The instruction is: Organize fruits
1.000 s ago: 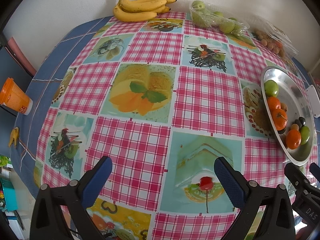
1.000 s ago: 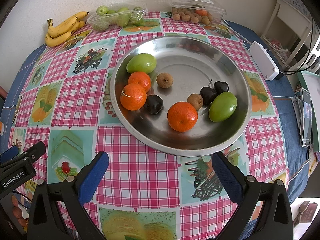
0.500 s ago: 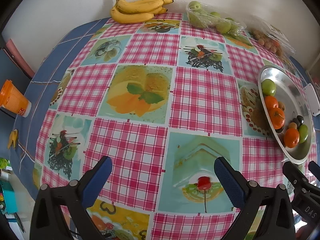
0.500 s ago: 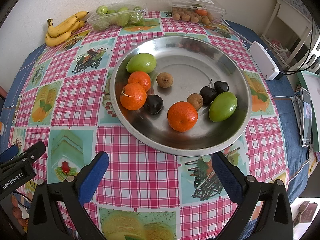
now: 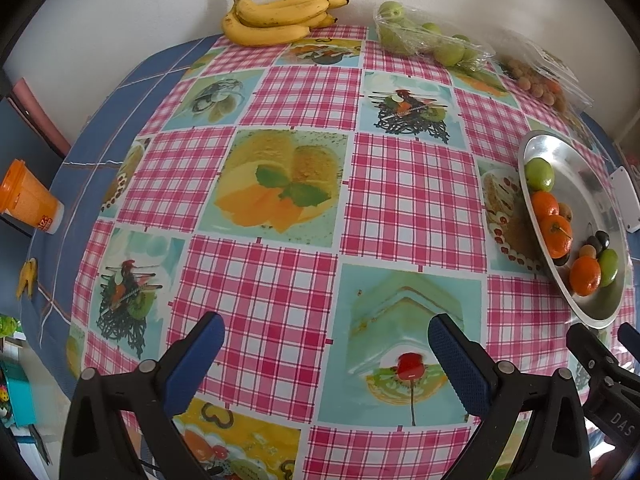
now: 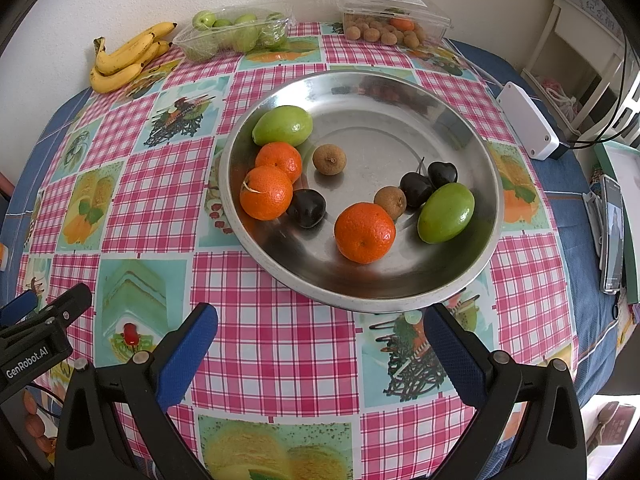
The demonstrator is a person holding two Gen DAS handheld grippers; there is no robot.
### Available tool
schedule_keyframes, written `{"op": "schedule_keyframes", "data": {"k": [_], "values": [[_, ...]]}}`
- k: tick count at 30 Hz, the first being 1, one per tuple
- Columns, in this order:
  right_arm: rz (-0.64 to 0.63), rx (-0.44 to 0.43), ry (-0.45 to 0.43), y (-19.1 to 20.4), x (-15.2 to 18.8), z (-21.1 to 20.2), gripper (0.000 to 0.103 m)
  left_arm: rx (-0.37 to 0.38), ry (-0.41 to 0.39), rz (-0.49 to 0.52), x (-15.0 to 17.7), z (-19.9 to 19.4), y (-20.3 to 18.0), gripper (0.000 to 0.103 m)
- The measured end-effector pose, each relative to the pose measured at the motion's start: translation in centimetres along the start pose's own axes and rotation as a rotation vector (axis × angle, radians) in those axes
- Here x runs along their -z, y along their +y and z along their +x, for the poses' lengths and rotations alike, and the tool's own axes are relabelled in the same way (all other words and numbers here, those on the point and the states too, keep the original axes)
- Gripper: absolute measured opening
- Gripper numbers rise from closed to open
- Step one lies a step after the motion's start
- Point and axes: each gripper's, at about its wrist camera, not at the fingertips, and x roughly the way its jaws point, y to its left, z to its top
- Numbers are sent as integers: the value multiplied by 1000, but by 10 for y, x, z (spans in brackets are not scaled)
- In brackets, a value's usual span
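Our right gripper [image 6: 320, 344], jaws wide and empty, faces the round steel dish [image 6: 486, 148] of mixed fruit just ahead; our left gripper [image 5: 326, 354], equally wide, sees that dish [image 5: 526, 148] far right, plus an orange cup [image 5: 28, 198].

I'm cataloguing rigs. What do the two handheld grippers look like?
Both match: the left gripper and right gripper have black plastic jaws with silver rivets and blue textured pads. The left body reads "GenRobot.AI" in white; the right shows "DAS". No sleeves or cables are clearly visible.

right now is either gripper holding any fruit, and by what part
Nothing is held. The left gripper and the right gripper are both open and empty above the tablecloth.
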Motion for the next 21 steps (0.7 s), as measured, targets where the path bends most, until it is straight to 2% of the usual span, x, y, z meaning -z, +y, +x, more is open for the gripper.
{"op": "schedule_keyframes", "data": {"k": [21], "values": [[-3,-1,4,0,0,0,103,-19,-2,8,1,1,0,102]]}}
